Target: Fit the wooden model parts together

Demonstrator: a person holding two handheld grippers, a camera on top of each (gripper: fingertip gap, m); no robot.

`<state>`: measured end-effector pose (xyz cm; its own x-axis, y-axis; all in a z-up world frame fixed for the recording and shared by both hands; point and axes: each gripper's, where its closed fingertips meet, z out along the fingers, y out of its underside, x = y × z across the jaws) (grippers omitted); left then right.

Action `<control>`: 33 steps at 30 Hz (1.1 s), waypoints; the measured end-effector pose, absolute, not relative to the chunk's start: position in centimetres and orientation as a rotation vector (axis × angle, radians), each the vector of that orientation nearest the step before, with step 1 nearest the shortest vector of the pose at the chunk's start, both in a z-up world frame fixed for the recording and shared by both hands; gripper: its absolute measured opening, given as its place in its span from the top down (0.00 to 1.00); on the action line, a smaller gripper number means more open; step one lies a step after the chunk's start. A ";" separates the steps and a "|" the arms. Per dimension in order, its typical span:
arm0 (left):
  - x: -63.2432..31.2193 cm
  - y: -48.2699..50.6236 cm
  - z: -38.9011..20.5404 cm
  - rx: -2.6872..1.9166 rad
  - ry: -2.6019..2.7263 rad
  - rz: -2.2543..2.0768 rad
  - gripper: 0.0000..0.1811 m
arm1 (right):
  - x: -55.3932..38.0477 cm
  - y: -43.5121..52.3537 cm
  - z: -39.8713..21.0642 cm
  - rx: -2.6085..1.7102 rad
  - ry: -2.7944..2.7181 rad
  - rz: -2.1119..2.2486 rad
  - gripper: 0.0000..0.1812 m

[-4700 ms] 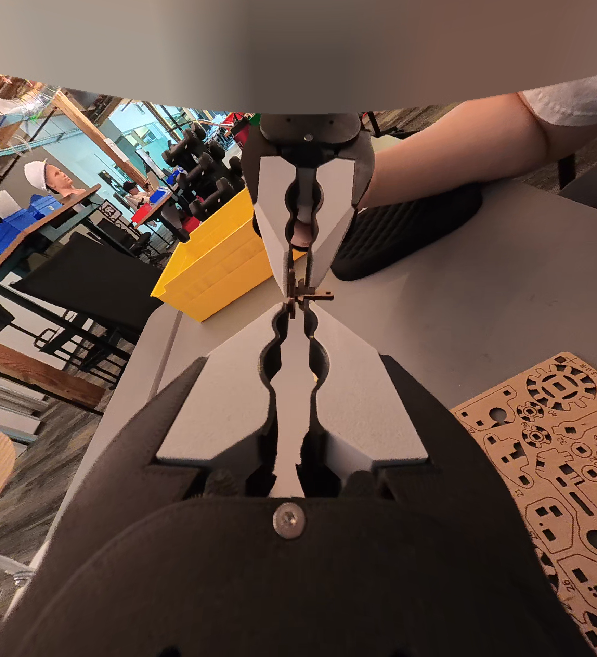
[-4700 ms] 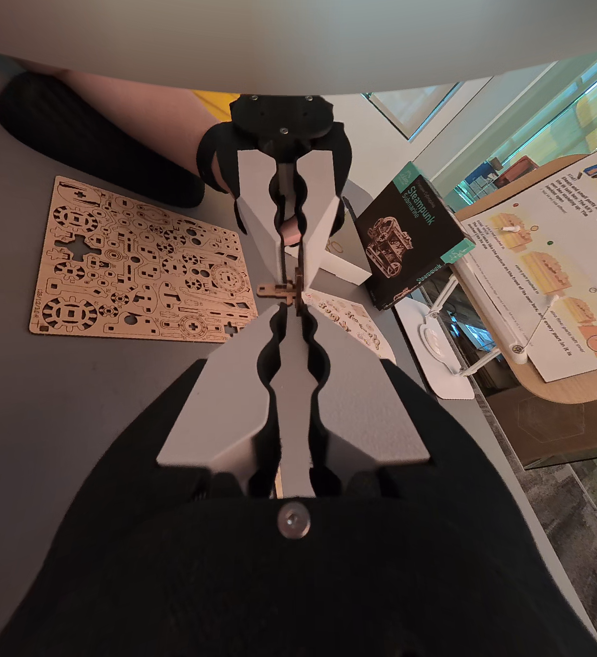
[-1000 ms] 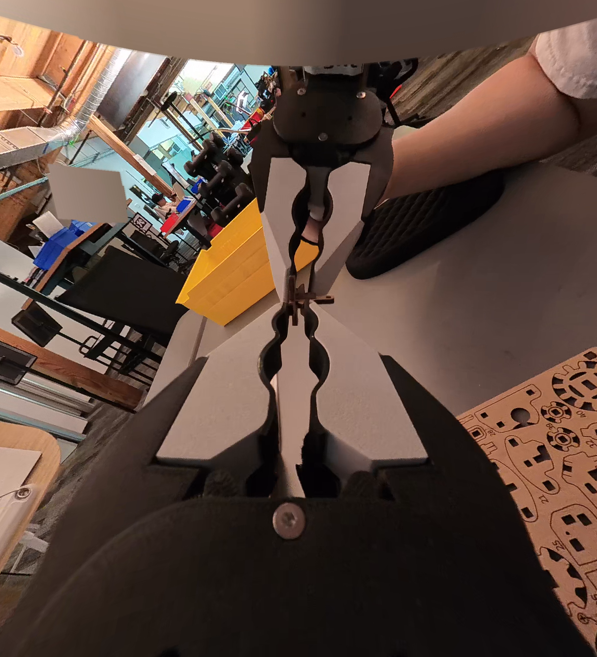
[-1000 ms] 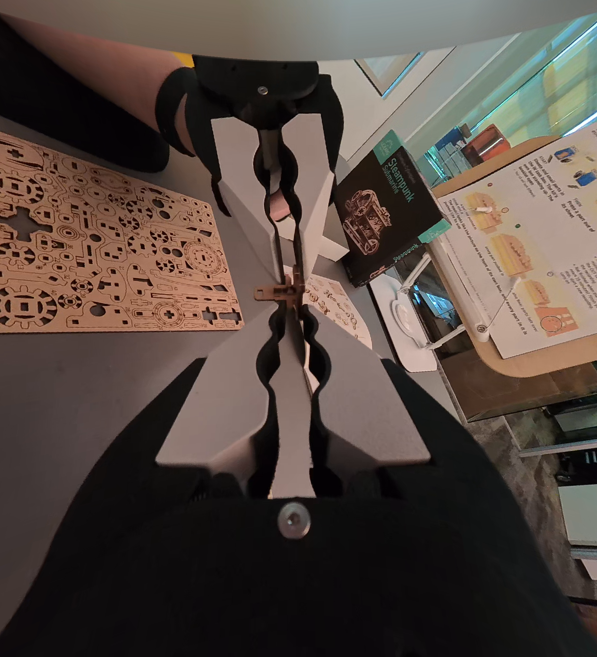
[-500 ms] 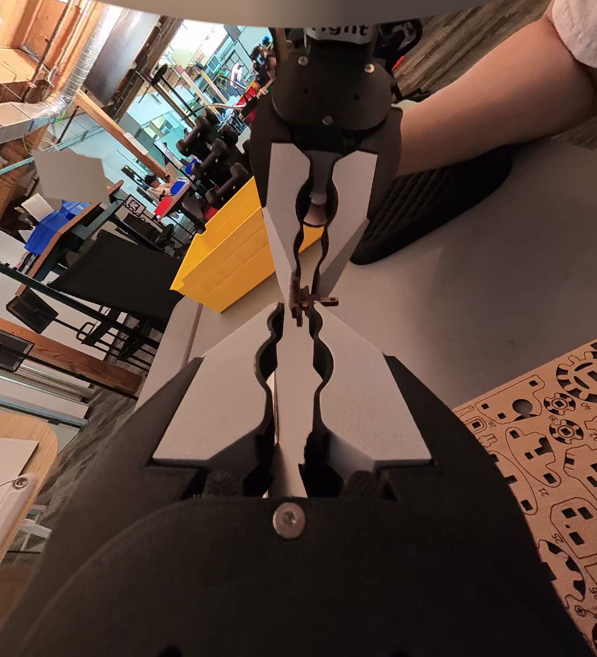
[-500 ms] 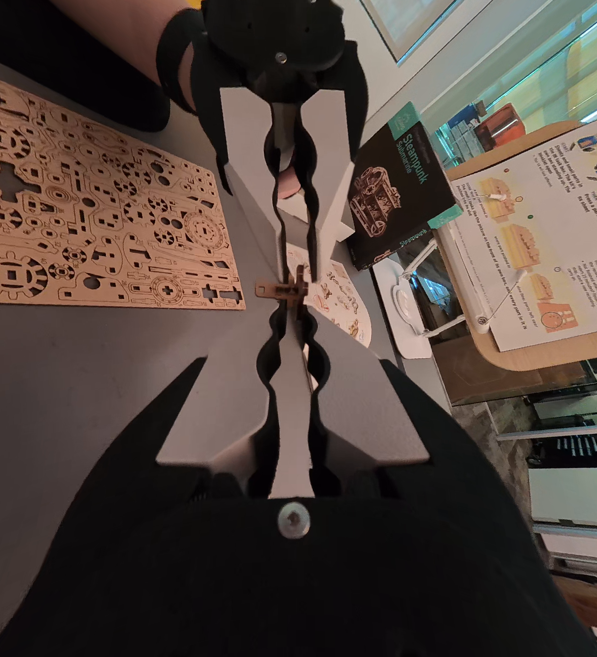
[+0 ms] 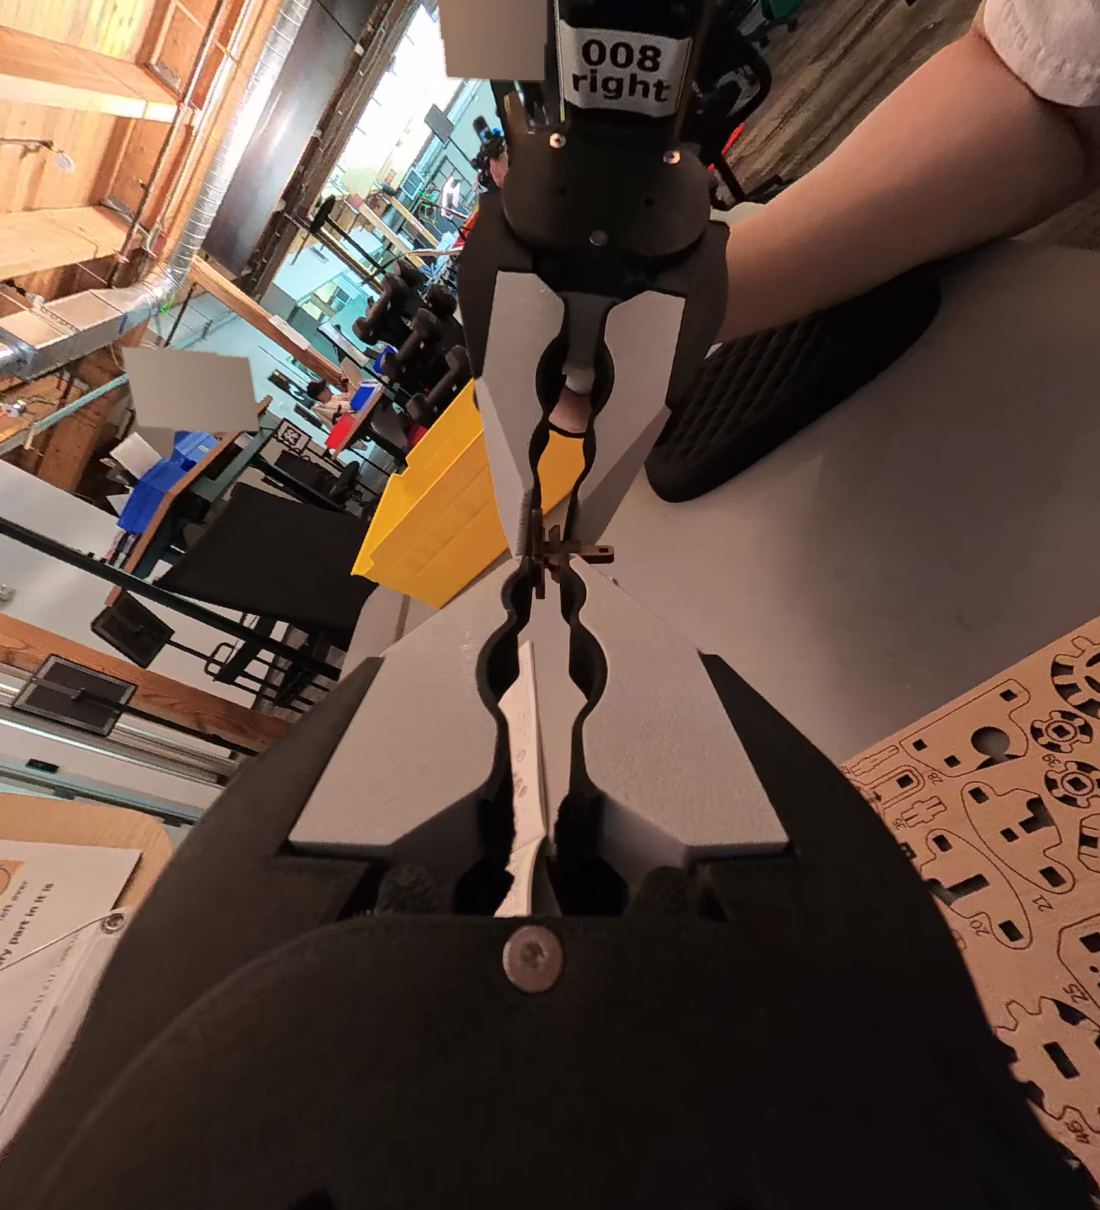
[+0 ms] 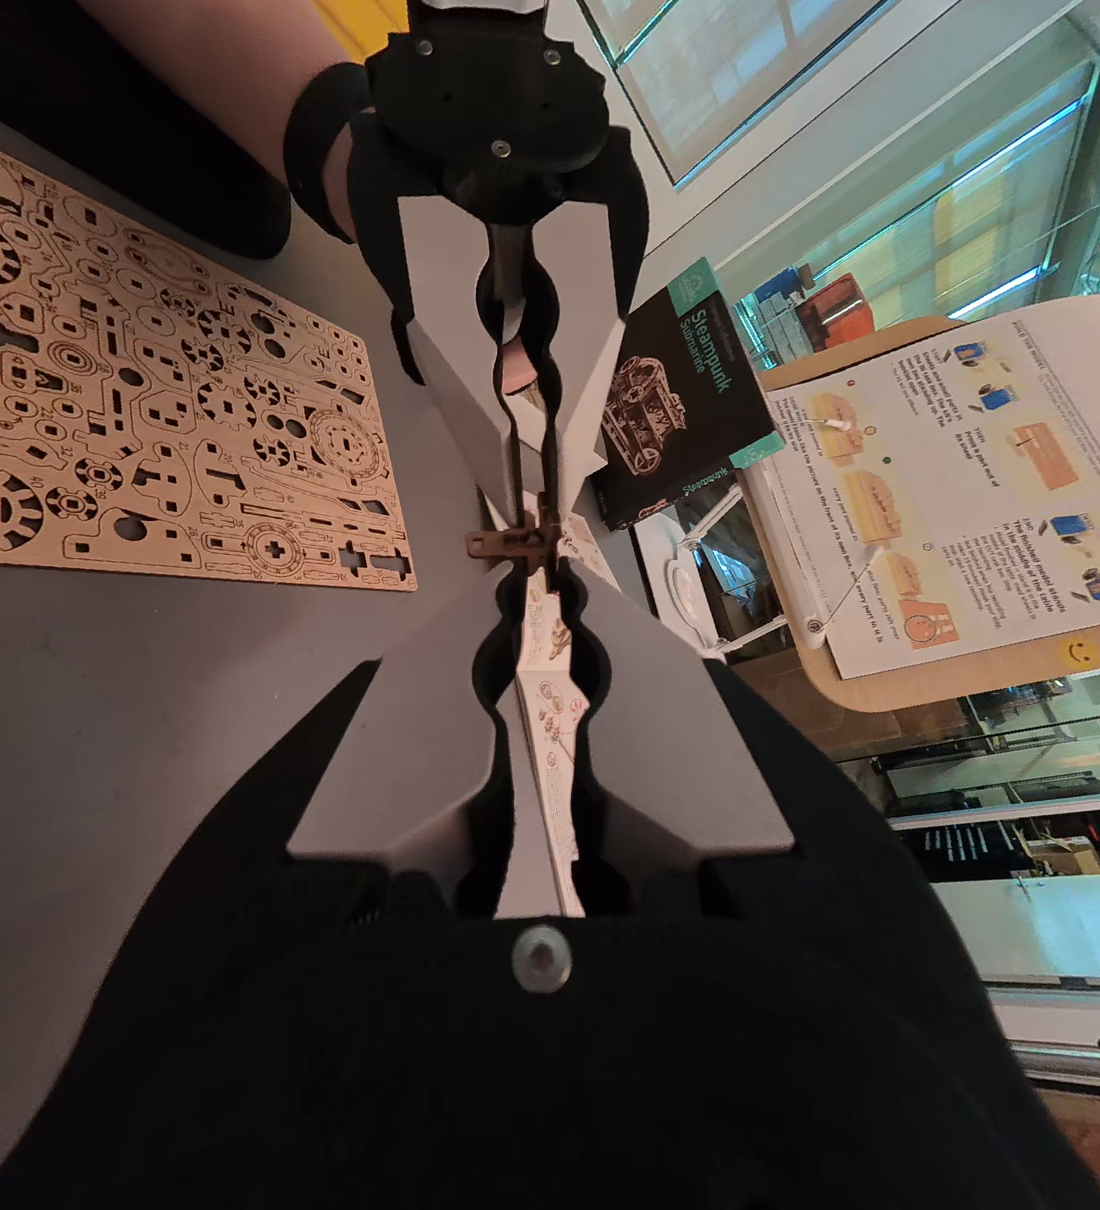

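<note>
Two tools meet tip to tip above the grey surface (image 8: 141,753), and between them sits the small wooden assembly (image 8: 521,542), a flat strip crossed by a short upright piece. Compared with half a second ago, the opposite tool fills more of each wrist view and the room behind has swung, so the pair has tilted and drawn closer; the crossed pieces also look more squarely seated than they did a few seconds back, though the joint is too small to be sure. The left tool (image 7: 544,568) is clenched on the upright piece at its very tips, and the right tool (image 8: 537,564) is likewise clenched, pinching the assembly from the other side; in the left wrist view the strip's free end juts out to the right of the contact point. My reading is that the press-fit is at or near its end: both grips remain committed, neither has let go, and the parts hang in the air well clear of the surface. The laser-cut plywood sheet (image 8: 141,419) lies flat nearby with many parts gone from their outlines, the dark kit box (image 8: 678,406) stands past the tools, and a folded instruction leaflet (image 8: 553,687) lies beneath them. What follows likely calls for a check that the tab is fully home before either grip eases, since a half-seated joint could spring apart
</note>
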<state>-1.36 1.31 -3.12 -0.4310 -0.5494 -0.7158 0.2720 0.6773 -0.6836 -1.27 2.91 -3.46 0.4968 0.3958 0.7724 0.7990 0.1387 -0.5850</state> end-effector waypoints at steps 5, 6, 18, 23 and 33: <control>-1.5 1.1 -3.0 -0.192 1.786 -0.922 0.97 | -1.5 2.7 -3.4 -1.462 -1.112 -0.405 0.96; -1.5 1.1 -3.0 -0.193 1.782 -0.919 0.97 | -1.4 2.8 -3.3 -1.456 -1.112 -0.416 0.96; -1.1 1.4 -3.8 -0.216 1.818 -0.847 0.96 | -1.0 2.9 -4.2 -1.470 -1.183 -0.539 0.96; -1.0 1.4 -4.3 -0.210 1.840 -0.824 0.97 | -1.0 2.9 -4.6 -1.482 -1.202 -0.554 0.96; 0.0 2.4 -6.0 -0.217 1.880 -0.618 0.94 | 0.1 3.6 -6.4 -1.565 -1.253 -0.667 0.96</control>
